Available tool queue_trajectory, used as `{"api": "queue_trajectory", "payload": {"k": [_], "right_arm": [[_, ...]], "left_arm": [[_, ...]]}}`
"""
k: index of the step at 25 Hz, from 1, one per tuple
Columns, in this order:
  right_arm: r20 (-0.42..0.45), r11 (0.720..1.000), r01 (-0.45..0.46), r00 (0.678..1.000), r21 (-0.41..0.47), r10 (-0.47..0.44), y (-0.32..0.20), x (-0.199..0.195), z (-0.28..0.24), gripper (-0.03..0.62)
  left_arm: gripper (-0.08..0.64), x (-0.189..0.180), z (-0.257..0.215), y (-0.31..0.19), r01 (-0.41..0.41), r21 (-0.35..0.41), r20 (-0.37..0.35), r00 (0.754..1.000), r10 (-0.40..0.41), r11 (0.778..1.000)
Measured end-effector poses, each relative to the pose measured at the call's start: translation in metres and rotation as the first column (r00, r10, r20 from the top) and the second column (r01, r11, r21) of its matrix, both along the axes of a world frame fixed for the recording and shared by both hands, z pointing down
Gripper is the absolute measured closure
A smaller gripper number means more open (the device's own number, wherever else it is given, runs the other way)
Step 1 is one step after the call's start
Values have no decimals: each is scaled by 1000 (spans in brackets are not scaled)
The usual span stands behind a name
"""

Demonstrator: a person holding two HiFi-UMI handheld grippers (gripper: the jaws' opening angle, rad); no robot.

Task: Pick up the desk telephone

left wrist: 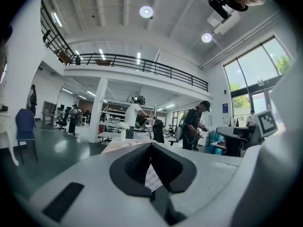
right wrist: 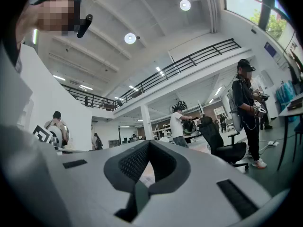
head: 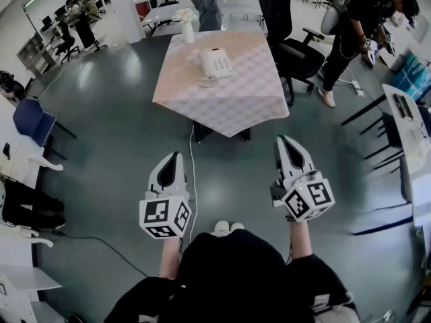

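Grey hall floor, open office; one table (head: 262,103) under a checked cloth stands ahead, well apart from the person. The single desk telephone (head: 216,63) sits on the cloth near the table's middle. One vase (head: 186,25) of white flowers stands at the far edge, behind the phone.

Left gripper (head: 176,155) and right gripper (head: 285,140): two in all, both held level over the floor, jaws together, nothing between them.

Risks noted:
- Jaws are closed. If they arrive that way, they would probably shove the phone across the cloth instead of seizing it.
- The cloth may slide or bunch under a sideways push, taking the vase with it.
- A grip on the body alone could let the handset drop off; whether it is seated is too small to tell.
- One white cable (head: 192,180) runs along the floor toward the table, a trip hazard on the approach.
- One black office chair (head: 294,49) stands just beside the table's right side, and at least three people are nearby
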State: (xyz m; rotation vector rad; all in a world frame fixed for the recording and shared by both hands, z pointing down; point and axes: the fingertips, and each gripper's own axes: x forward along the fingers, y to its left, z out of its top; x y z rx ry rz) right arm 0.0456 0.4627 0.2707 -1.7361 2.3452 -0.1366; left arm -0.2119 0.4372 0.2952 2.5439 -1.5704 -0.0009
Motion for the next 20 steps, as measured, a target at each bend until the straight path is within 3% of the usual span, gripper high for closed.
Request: {"api": "queue_trajectory", "payload": {"k": [20], "right_arm": [[45,999,-23,999,-36,25,-7,36,19,600]], "left_arm": [[560,16,10,-2,63,-14,21,998,-63,998]]}}
